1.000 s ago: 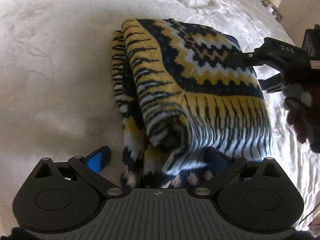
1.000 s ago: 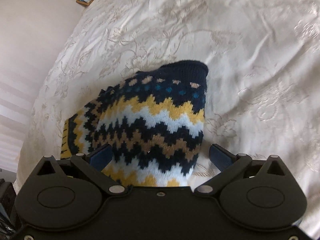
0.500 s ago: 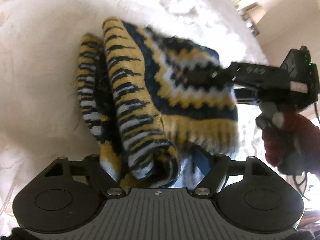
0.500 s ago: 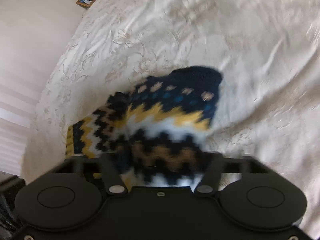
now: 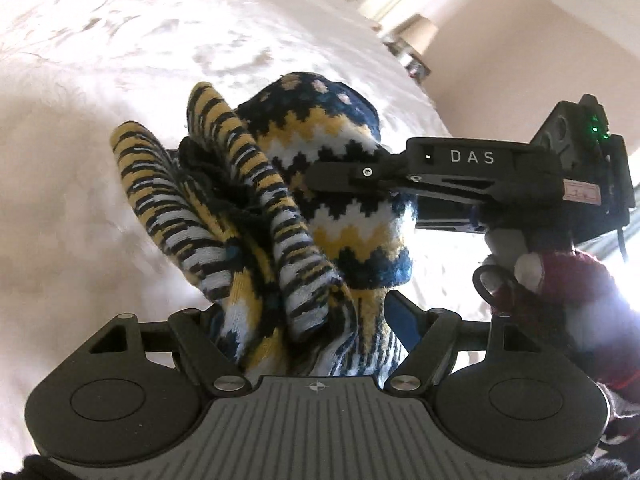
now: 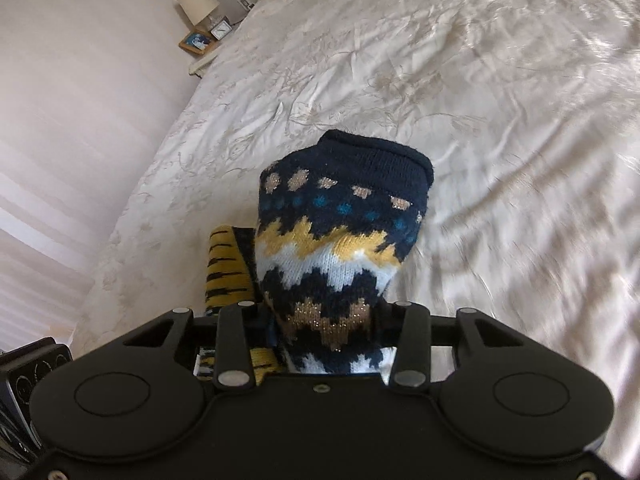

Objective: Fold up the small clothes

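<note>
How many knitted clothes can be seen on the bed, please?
1: the patterned knit garment, bunched and lifted over the white bedspread, held by the left gripper and right gripper. Its folds may hide another piece.

We see a wide bed (image 6: 460, 80) under a pale cream bedspread (image 5: 100, 80) with a faint floral pattern woven into it (the cloth has a slight sheen and lies in shallow wrinkles). In both wrist views the cover fills most of the picture. We cannot tell whether the knitted garment (image 6: 340, 232) in navy, yellow and white touches the bedspread or hangs just above it. Elsewhere the cover lies bare, out to its rounded edge by the wall.
</note>
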